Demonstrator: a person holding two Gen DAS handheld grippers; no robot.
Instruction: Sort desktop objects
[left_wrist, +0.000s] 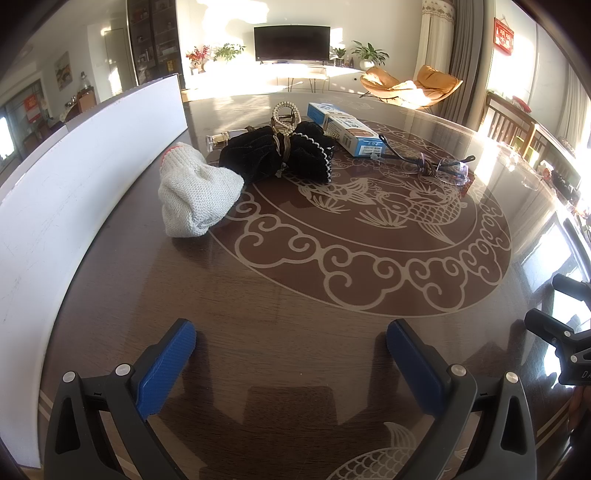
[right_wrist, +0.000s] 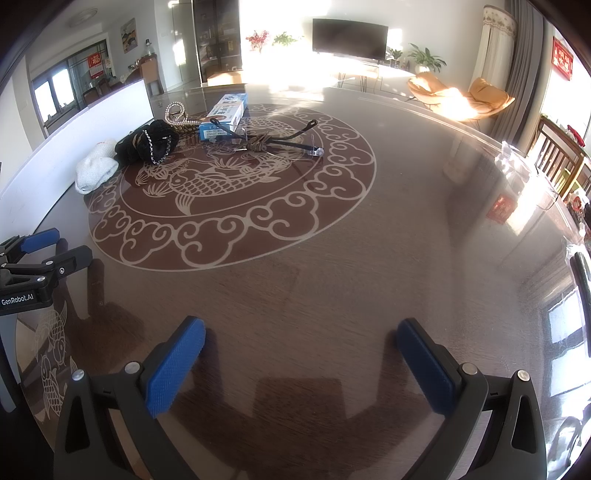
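Jaws wide apart and holding nothing: in the left wrist view the left gripper (left_wrist: 290, 334) hangs low over the dark wood table (left_wrist: 295, 295), its 2 blue pads (left_wrist: 168, 365) spread with bare tabletop between them. Ahead, at the left, a white knitted glove (left_wrist: 197, 195) lies bunched just beside a long white board (left_wrist: 74, 177) that stands along the table's left edge. Touching the glove's far side is a black cloth bundle (left_wrist: 275, 155), tied around its middle, with a pearl bracelet (left_wrist: 284, 116) resting against its far edge. To the right of these lies a blue and white box (left_wrist: 347, 127), and near it a pair of clear safety glasses (left_wrist: 439, 166) with dark arms, lying on the fish and cloud pattern (left_wrist: 369, 236) inlaid in the table. A small glass bottle (left_wrist: 219, 140) peeks out behind the bundle. Part of the right gripper shows at the right edge.

In the right wrist view the right gripper (right_wrist: 301, 334) is likewise spread wide and empty above the table (right_wrist: 332, 277). The glove (right_wrist: 94, 170), bundle (right_wrist: 146, 147), bracelet (right_wrist: 175, 112), box (right_wrist: 225, 114) and glasses (right_wrist: 266, 142) are grouped well away at the far left, beside the board (right_wrist: 66, 147). The left gripper (right_wrist: 55, 245) shows at the left edge.
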